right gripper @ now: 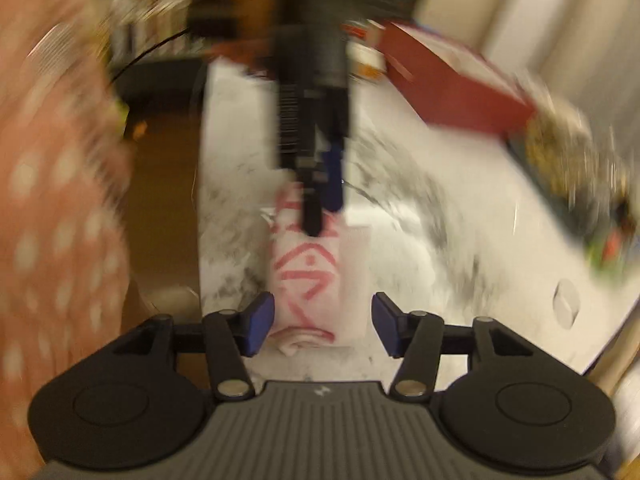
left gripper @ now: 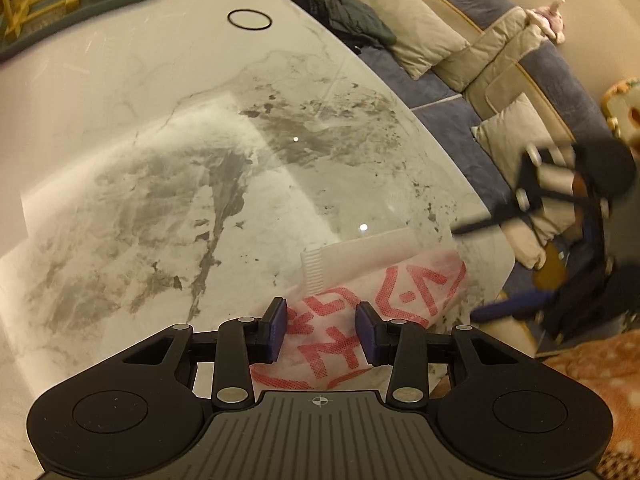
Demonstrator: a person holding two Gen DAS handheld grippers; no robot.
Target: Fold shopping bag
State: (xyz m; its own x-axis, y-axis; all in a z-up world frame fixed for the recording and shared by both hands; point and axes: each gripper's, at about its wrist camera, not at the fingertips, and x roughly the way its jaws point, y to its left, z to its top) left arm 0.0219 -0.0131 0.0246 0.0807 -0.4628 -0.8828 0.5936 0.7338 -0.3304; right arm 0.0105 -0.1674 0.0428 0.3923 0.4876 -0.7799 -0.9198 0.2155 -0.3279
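A white shopping bag (left gripper: 400,280) with red print lies folded into a narrow packet on the marble table (left gripper: 200,160), near its right edge. My left gripper (left gripper: 321,328) hovers over one end of it, jaws apart, with the bag lying below the gap and the pads off it. In the blurred right wrist view the bag (right gripper: 316,280) runs away from my right gripper (right gripper: 323,326). That gripper is open, its blue pads standing clear on either side of the near end. The left gripper (right gripper: 320,216) points down at the far end. The right gripper (left gripper: 480,268) shows as a dark blur.
A green tray (left gripper: 60,8) of yellow items and a black ring (left gripper: 249,20) sit at the table's far side. A sofa with cushions (left gripper: 440,40) runs beyond the right edge. A red box (right gripper: 452,84) stands on the table (right gripper: 440,240). Pink dotted clothing (right gripper: 48,200) fills the left.
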